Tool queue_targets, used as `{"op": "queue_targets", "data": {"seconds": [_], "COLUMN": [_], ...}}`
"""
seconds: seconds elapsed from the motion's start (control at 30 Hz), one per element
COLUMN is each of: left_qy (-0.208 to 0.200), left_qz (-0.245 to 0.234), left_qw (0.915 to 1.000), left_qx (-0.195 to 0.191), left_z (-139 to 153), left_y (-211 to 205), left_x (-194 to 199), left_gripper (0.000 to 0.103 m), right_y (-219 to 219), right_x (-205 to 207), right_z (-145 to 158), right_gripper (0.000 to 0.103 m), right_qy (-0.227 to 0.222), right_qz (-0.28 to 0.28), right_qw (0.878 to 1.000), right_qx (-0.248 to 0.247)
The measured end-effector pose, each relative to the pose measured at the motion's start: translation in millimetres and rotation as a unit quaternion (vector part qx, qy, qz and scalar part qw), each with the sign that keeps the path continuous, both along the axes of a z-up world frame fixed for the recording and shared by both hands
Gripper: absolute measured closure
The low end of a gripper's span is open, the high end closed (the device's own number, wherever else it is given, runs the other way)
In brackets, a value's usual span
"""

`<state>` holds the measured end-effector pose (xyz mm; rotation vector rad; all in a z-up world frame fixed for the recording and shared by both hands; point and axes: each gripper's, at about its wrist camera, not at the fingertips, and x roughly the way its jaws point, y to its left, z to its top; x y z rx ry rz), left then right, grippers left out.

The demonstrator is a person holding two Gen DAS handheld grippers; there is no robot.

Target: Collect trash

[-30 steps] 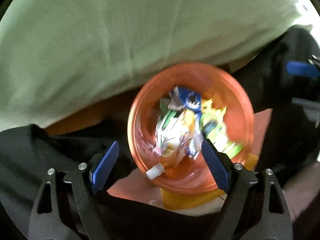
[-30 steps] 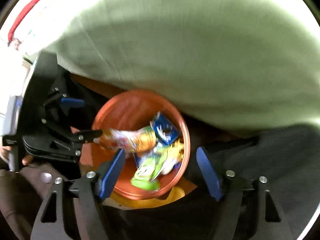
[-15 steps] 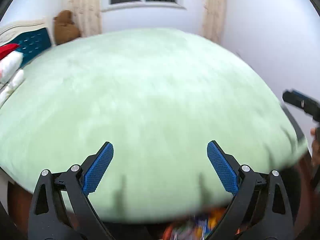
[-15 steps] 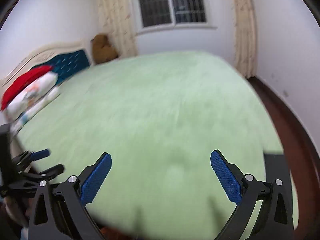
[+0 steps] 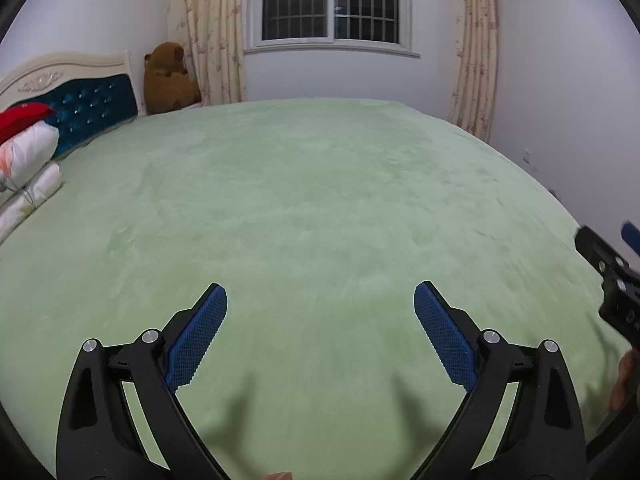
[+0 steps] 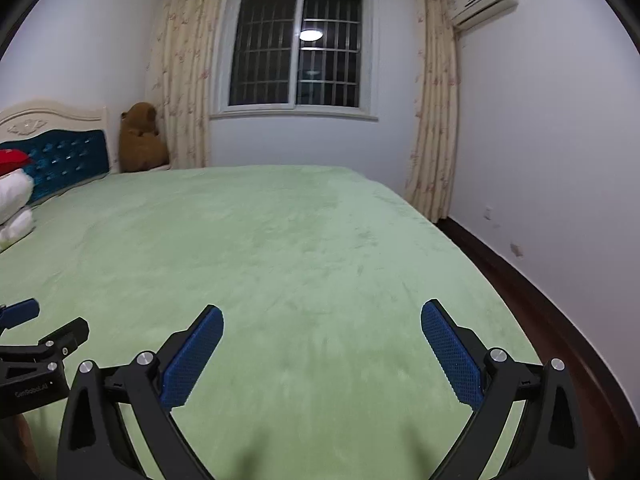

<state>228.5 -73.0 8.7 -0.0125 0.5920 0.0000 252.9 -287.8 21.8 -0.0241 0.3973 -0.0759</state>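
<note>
My left gripper is open and empty, held over the near edge of a bed with a green blanket. My right gripper is open and empty over the same blanket. The right gripper shows at the right edge of the left wrist view. The left gripper shows at the left edge of the right wrist view. No trash and no bin are in view.
A white and teal headboard, red and white pillows and a brown teddy bear are at the far left. A barred window with curtains is behind. Dark wooden floor runs along the bed's right side.
Both grippers have tilted up from the orange bin of wrappers on the floor and now face across the bed. Both stay open.
</note>
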Motion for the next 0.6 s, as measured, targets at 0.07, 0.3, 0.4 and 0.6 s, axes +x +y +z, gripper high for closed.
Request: {"op": "queue_targets", "data": {"seconds": [0.07, 0.3, 0.4, 0.6], "left_qy": [-0.001, 0.045, 0.043, 0.043], "left_qz": [0.013, 0.019, 0.019, 0.006], "left_qw": [0.9999, 0.9985, 0.9986, 0.999], "left_qx": [0.002, -0.024, -0.021, 0.009], "left_z": [-7.9, -40.1, -40.1, -42.2], "left_y": [4.4, 12.9, 11.7, -0.3], "left_x": [13.8, 27.1, 25.0, 23.1], "left_gripper": [0.011, 0.011, 0.011, 0.011], "right_y": [0.8, 2.9, 2.9, 7.6], "right_x": [8.1, 34.7, 34.1, 34.6], "right_z": [-14.4, -40.2, -42.2, -45.8], "right_gripper": [0.005, 0.005, 0.005, 0.005], "right_qy": [0.022, 0.097, 0.102, 0.095], "right_qz": [-0.005, -0.024, -0.033, -0.035], "right_qw": [1.0, 0.995, 0.994, 0.995], "right_qx": [0.01, 0.006, 0.007, 0.004]}}
